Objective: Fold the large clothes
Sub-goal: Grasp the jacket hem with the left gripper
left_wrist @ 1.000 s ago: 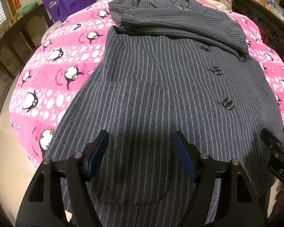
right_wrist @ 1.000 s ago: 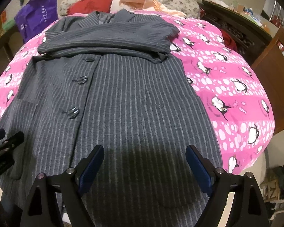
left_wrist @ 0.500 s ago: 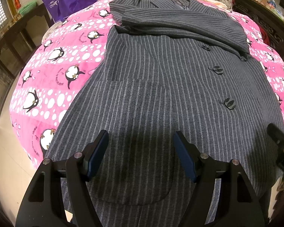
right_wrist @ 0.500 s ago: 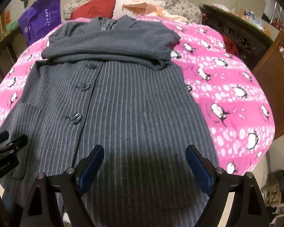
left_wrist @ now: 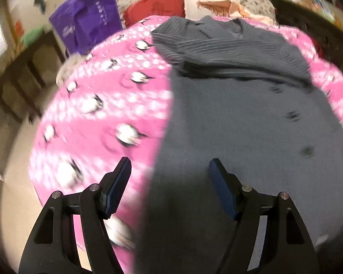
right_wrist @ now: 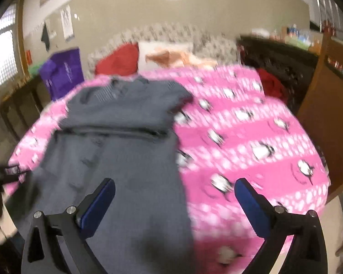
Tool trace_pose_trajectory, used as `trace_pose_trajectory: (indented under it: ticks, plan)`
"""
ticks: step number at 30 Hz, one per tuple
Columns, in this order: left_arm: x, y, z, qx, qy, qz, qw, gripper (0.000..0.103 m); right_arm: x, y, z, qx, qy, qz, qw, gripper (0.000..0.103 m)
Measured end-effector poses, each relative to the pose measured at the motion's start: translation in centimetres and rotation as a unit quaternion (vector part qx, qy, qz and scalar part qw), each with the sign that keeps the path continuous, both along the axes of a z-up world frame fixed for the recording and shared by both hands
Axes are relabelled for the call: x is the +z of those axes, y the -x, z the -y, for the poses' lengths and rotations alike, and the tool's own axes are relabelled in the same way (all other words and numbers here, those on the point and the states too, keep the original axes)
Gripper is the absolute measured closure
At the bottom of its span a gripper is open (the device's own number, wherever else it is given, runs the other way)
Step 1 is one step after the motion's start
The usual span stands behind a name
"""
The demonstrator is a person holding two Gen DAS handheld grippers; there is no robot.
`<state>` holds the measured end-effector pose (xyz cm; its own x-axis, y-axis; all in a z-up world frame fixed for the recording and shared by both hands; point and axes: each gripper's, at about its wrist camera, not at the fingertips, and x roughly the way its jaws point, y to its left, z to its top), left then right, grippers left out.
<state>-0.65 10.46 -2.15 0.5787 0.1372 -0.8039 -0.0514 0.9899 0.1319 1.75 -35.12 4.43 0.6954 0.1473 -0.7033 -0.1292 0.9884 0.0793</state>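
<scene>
A grey pinstriped coat (left_wrist: 240, 118) lies flat on a pink penguin-print bed cover (left_wrist: 98, 114), its sleeves folded across the chest. My left gripper (left_wrist: 170, 173) is open and empty above the coat's left edge near the hem. My right gripper (right_wrist: 175, 194) is open and empty above the coat's right edge. The coat (right_wrist: 116, 155) fills the left half of the right wrist view, on the bed cover (right_wrist: 251, 141). Both views are blurred by motion.
A purple bag (left_wrist: 87, 22) stands at the bed's far left, beside dark wooden furniture (left_wrist: 18, 77). Red and pale pillows (left_wrist: 155, 6) lie at the head. A wooden cabinet (right_wrist: 322, 118) stands right of the bed.
Both grippers have swung outward and pulled back: the left toward the coat's left edge, the right toward its right edge and tilted up. Both stay open.
</scene>
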Motion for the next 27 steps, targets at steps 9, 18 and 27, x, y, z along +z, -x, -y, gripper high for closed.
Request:
trace_pose_trajectory:
  ticks: [9,18,27]
  plan:
    - [-4.0,-3.1,-7.0,-0.099,0.173,-0.084,0.9762,0.03,-10.7,-4.7,3.2,0.148,-0.15,-0.118,0.97,0.027]
    - [-4.5,-0.8,-4.9,-0.216,0.211,-0.11,0.947,0.03,-12.5,-2.0,5.0,0.217,-0.296,-0.141,0.919,0.032]
    - [-3.6,1.0,-4.0,-0.261,0.219,-0.132,0.9309,0.044,-12.8,-2.9,3.1,0.242,-0.295,-0.18,0.907,0.036]
